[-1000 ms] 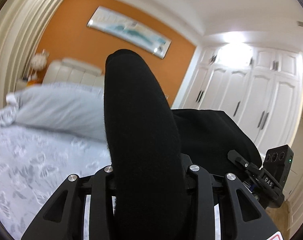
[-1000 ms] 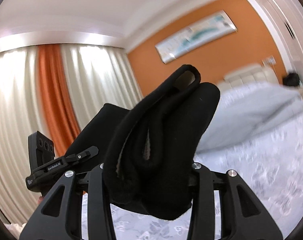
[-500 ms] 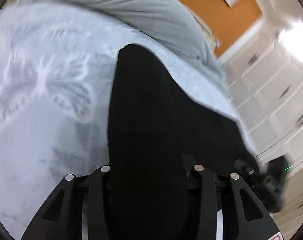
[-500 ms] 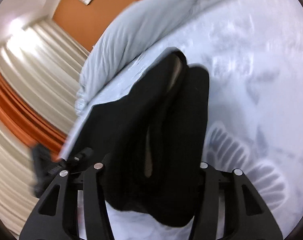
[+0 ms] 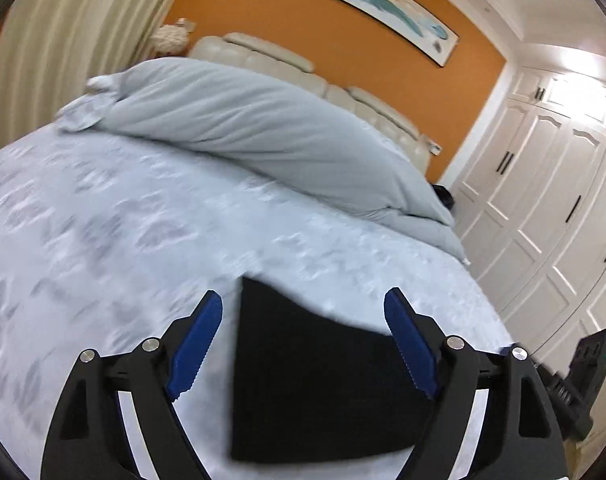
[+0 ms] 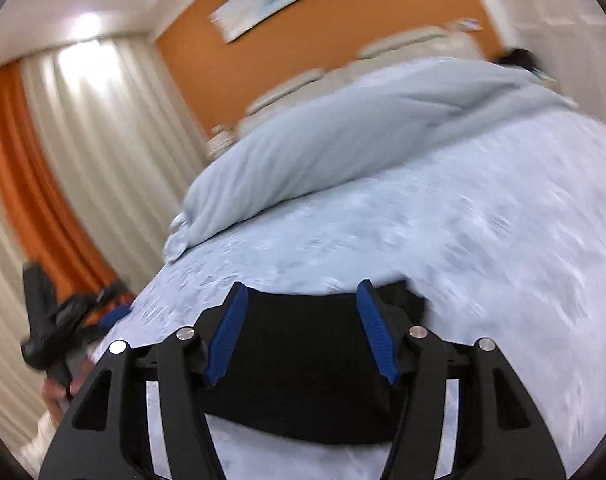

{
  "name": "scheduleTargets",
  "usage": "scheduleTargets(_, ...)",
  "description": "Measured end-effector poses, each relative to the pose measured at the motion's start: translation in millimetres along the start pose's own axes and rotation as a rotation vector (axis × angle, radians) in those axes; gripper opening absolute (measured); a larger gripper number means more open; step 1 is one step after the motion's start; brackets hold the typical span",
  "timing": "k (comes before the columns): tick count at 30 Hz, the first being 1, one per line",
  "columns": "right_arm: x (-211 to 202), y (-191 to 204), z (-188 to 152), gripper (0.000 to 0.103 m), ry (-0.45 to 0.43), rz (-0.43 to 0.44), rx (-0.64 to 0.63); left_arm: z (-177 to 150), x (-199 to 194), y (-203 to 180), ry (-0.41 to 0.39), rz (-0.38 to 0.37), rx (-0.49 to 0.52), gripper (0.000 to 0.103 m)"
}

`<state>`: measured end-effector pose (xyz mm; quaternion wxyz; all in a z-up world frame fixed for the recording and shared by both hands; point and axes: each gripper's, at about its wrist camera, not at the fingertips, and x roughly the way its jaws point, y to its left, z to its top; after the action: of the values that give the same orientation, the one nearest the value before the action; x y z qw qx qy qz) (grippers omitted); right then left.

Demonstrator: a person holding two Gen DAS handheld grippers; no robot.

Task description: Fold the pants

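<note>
Below the left gripper [image 5: 303, 338], fingers spread and empty, black pants [image 5: 319, 384] lie flat on the bed [image 5: 103, 240], long side running rightward. Right view: right gripper [image 6: 301, 332] likewise apart (blurred), pants directly beneath.

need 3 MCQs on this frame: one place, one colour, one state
1. Where do the black pants lie?
A. on the bedspread
B. on the floor
C. over the headboard

2. What colour are the gripper finger pads?
A. red
B. blue
C. green

3. What state is the left gripper in?
A. shut on the pants
B. shut on nothing
C. open

Key: 1 A, the dark folded cloth rests flat on the patterned cover; 2 B, both views show blue ribbed pads; 3 C, its fingers stand wide apart, as do those of the right gripper.
</note>
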<state>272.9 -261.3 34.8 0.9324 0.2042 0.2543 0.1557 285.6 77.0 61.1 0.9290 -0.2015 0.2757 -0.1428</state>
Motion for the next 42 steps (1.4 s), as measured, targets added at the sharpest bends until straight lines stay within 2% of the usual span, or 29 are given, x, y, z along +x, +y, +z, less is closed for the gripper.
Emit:
scheduleTargets(1,25.5,-1.6,0.2,0.055,0.037,0.012,0.010,4.8,21.5,-8.2,0.021,-0.012,-0.004,0.081)
scheduleTargets(3,60.5,-19.2,-14.4,0.056,0.106,-0.014,0.038,-1.3,74.5,-11.3,0.118,-0.028,-0.031,0.083)
scheduleTargets(4,84.4,-32.8,-24.1,0.060,0.159,-0.057,0.050,-13.5,104.8,-5.6,0.180,-0.001,-0.033,0.083)
scheduleTargets(5,116.4,-60.8,-49.9,0.057,0.256,-0.142,0.069,-27.2,129.1,0.0,0.227,0.044,-0.027,0.082)
scheduleTargets(6,121.8,-70.6,-60.8,0.046,0.233,-0.153,0.059,-51.1,161.9,10.6,0.289,0.134,0.011,0.082)
scheduleTargets(7,113.3,-71.8,-64.5,0.046,0.171,-0.118,0.050,-66.1,172.1,10.8,0.261,0.197,0.089,0.082)
scheduleTargets(9,106.6,-66.8,-56.5,0.047,0.203,-0.142,0.073,-77.5,170.9,-11.7,0.188,0.280,0.241,0.083)
scheduleTargets(11,96.9,-57.0,-54.0,0.047,0.220,-0.167,0.054,-74.2,169.0,-23.2,0.217,0.302,0.272,0.083)
scheduleTargets(12,87.8,-51.8,-50.5,0.047,0.207,-0.162,0.066,-70.9,163.6,-23.2,0.221,0.291,0.273,0.082)
scheduleTargets(14,52.4,-42.8,-47.9,0.051,0.168,-0.110,0.102,-63.0,122.0,-17.9,0.191,0.203,0.192,0.083)
scheduleTargets(15,33.9,-40.4,-50.8,0.060,0.158,-0.115,0.100,-58.8,95.2,-12.2,0.182,0.158,0.137,0.084)
scheduleTargets(16,24.8,-34.8,-45.9,0.066,0.148,-0.124,0.093,-57.8,83.0,-6.6,0.181,0.147,0.111,0.084)
scheduleTargets(17,5.9,-32.0,-52.1,0.080,0.136,-0.147,0.074,-57.8,69.2,-3.7,0.184,0.144,0.093,0.087)
scheduleTargets(18,-0.5,-32.8,-55.4,0.084,0.143,-0.167,0.059,-62.6,53.7,2.1,0.189,0.138,0.088,0.087)
scheduleTargets(21,2.9,-49.3,-89.1,0.083,0.291,-0.234,0.051,-91.0,32.9,13.0,0.241,0.213,0.161,0.087)
scheduleTargets(23,20.1,-66.2,-120.2,0.079,0.435,-0.360,0.045,-119.2,40.7,19.3,0.313,0.262,0.195,0.087)
scheduleTargets(24,14.5,-57.7,-123.8,0.078,0.391,-0.372,-0.028,-132.3,45.8,23.8,0.358,0.275,0.203,0.087)
scheduleTargets(25,9.0,-47.7,-124.4,0.078,0.382,-0.410,-0.080,-149.2,54.9,29.1,0.429,0.298,0.206,0.086)
scheduleTargets(26,1.0,-37.9,-123.1,0.078,0.401,-0.459,-0.087,-159.0,54.7,28.9,0.440,0.332,0.227,0.084)
scheduleTargets(28,-30.9,-19.7,-114.1,0.078,0.342,-0.388,-0.042,-161.1,27.3,9.1,0.348,0.368,0.309,0.082)
scheduleTargets(29,-54.5,-5.5,-107.5,0.079,0.294,-0.340,-0.039,-157.9,5.7,-2.8,0.313,0.343,0.315,0.082)
scheduleTargets(32,-116.3,30.1,-101.2,0.096,0.172,-0.322,-0.072,-150.2,-65.9,-34.2,0.186,0.284,0.319,0.086)
scheduleTargets(33,-131.3,38.3,-104.4,0.096,0.148,-0.303,-0.075,-150.7,-80.3,-39.7,0.164,0.284,0.323,0.087)
scheduleTargets(37,-179.7,62.1,-144.7,0.098,0.094,-0.303,-0.100,-163.5,-153.7,-57.8,0.071,0.253,0.307,0.088)
scheduleTargets(38,-185.8,65.5,-155.2,0.098,0.081,-0.305,-0.113,-168.1,-163.6,-58.6,0.058,0.254,0.297,0.092)
scheduleTargets(39,-188.8,67.9,-163.5,0.098,0.074,-0.309,-0.127,-178.8,-176.3,-55.7,0.038,0.255,0.281,0.092)
scheduleTargets(42,-190.4,63.0,-206.9,0.098,0.082,-0.365,-0.117,-207.2,-181.7,-47.7,0.053,0.242,0.273,0.092)
